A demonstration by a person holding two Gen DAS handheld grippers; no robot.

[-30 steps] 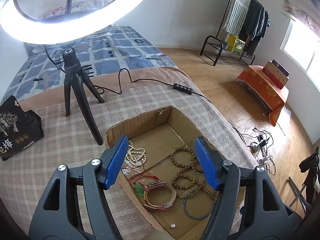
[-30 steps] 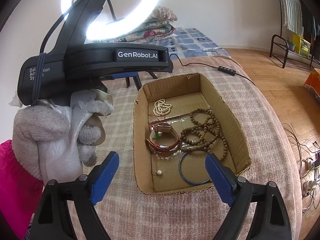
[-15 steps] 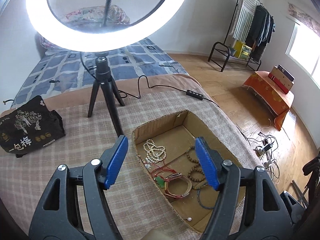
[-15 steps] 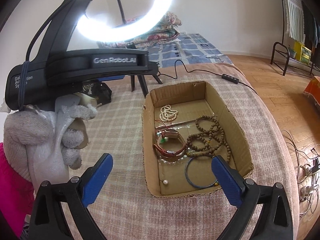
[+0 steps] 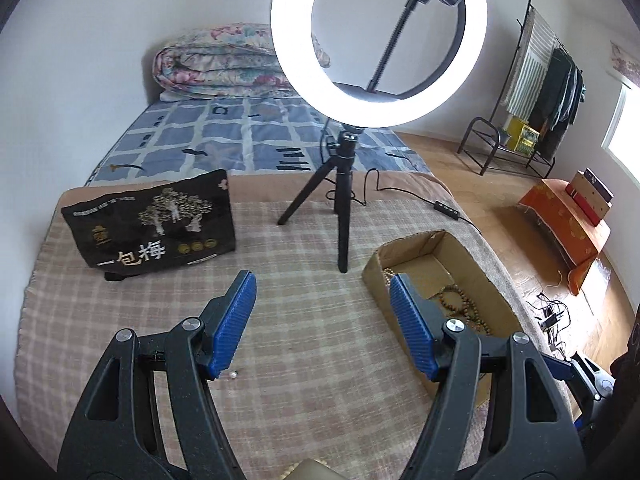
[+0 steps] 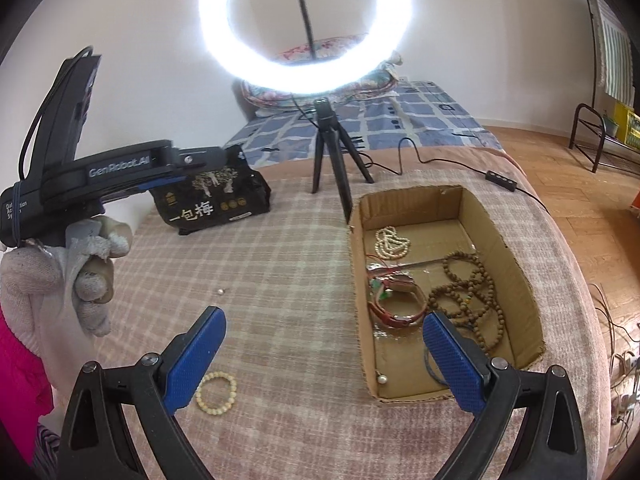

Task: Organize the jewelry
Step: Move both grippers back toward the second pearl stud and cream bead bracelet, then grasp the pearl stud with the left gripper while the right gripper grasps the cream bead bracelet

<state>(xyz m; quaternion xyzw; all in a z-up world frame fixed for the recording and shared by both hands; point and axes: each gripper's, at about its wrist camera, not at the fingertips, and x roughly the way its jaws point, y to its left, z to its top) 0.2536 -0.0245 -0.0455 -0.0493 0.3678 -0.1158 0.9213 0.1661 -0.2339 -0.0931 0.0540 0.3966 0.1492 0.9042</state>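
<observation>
An open cardboard box (image 6: 496, 236) on the checked cloth holds a white pearl strand (image 6: 392, 242), a red strap watch (image 6: 396, 312), brown wooden bead strands (image 6: 468, 300), a blue bangle (image 6: 434, 370) and a single pearl (image 6: 383, 379). A cream bead bracelet (image 6: 216, 393) lies on the cloth beside the left finger of my right gripper (image 6: 324, 344), which is open and empty. A loose pearl (image 5: 232, 376) lies on the cloth by my left gripper (image 5: 322, 312), also open and empty, left of the box (image 5: 412, 246). The same pearl (image 6: 220, 291) shows in the right wrist view.
A ring light on a black tripod (image 5: 344, 200) stands behind the box, its cable (image 6: 500, 178) trailing right. A black printed bag (image 5: 156, 224) lies at the back left. A gloved hand (image 6: 60, 276) holds the left tool. The cloth's rounded edge drops off on the right.
My left gripper swung left, from above the box to above the bare cloth near the loose pearl. The right gripper drew back a little with its jaws slightly wider, and the cream bracelet came into view.
</observation>
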